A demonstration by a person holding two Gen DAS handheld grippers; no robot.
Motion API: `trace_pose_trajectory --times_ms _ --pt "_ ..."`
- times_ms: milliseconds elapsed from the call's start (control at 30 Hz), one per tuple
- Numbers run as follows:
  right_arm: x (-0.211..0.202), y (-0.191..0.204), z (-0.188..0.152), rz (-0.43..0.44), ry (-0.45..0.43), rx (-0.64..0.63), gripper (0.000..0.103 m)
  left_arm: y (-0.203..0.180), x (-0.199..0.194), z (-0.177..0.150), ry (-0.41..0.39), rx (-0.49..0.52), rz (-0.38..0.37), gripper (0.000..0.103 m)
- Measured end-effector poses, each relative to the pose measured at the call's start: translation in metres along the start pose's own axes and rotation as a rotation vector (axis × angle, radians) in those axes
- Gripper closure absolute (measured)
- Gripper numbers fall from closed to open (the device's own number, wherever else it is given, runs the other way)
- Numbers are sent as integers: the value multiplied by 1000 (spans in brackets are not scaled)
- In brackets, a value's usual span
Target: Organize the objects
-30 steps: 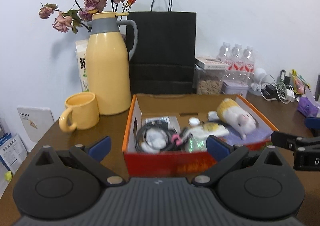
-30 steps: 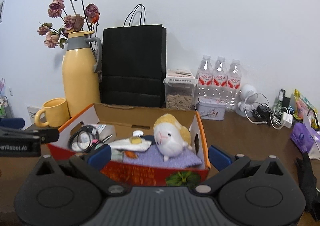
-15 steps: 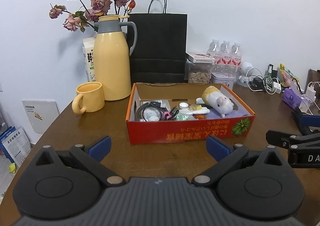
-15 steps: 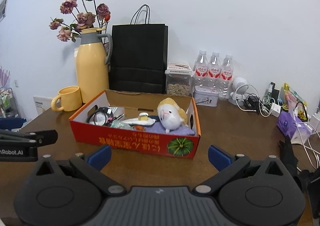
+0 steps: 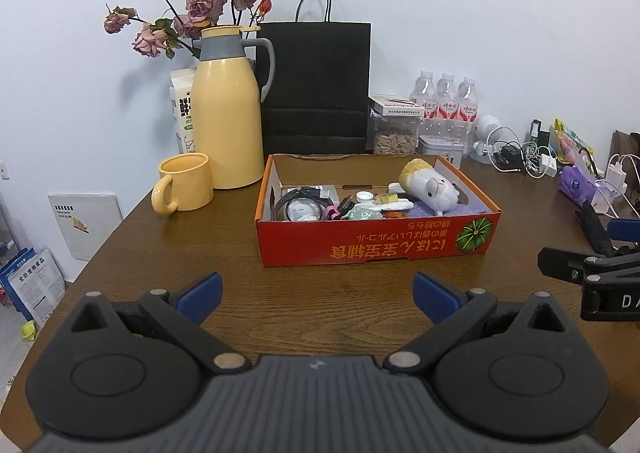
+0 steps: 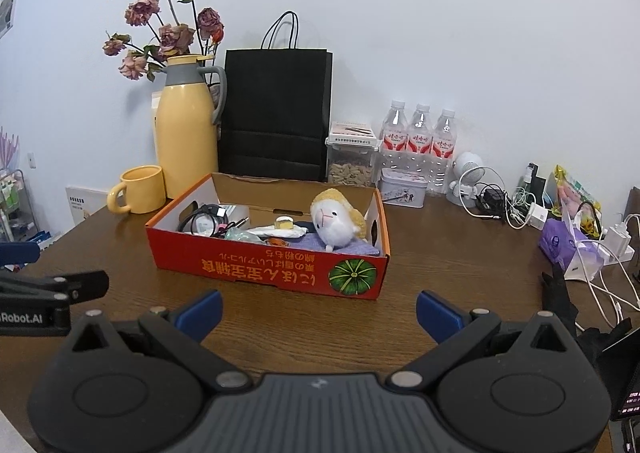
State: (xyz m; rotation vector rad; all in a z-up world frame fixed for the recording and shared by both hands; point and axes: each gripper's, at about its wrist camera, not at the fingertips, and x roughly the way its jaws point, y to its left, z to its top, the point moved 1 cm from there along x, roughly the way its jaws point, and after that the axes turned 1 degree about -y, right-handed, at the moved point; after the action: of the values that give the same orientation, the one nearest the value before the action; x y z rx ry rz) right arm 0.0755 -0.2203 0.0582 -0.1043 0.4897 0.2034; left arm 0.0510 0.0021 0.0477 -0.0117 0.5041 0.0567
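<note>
- Both grippers have pulled back from the red cardboard box [image 5: 378, 241] over the past second: it filled the lower frame of each wrist view a second ago and now sits mid-table with bare wood in front of it.
- The retreat suggests the packing is done or nearly so; the box's contents lie as they did a second ago.
- Left gripper [image 5: 316, 291]: jaws spread wide, nothing between the blue pads. A partial mark, "Robot.AI", shows on its side in the right wrist view.
- Far left on the wooden table [image 5: 240, 293], a yellow mug [image 5: 186, 183] stands just beside a yellow thermos [image 5: 228, 125]; a white carton behind carries large Chinese characters, not fully readable.
- Centre, the box holds coiled black cables [image 5: 298, 201] at its left end, small caps and packets in the middle, and a white plush toy [image 5: 432, 187] on a purple cloth at its right.
- Its front wall bears orange East Asian lettering printed upside down, and a green pumpkin picture.
- Right gripper [image 6: 318, 309]: likewise wide apart and empty; its side shows the letters "DA" in the left wrist view.
</note>
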Motion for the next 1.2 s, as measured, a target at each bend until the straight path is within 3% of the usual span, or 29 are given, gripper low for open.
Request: trace_pose_trajectory --times_ms 1200 --pt "6 -1 -4 -8 13 1 0 -3 7 -1 30 8 -14 0"
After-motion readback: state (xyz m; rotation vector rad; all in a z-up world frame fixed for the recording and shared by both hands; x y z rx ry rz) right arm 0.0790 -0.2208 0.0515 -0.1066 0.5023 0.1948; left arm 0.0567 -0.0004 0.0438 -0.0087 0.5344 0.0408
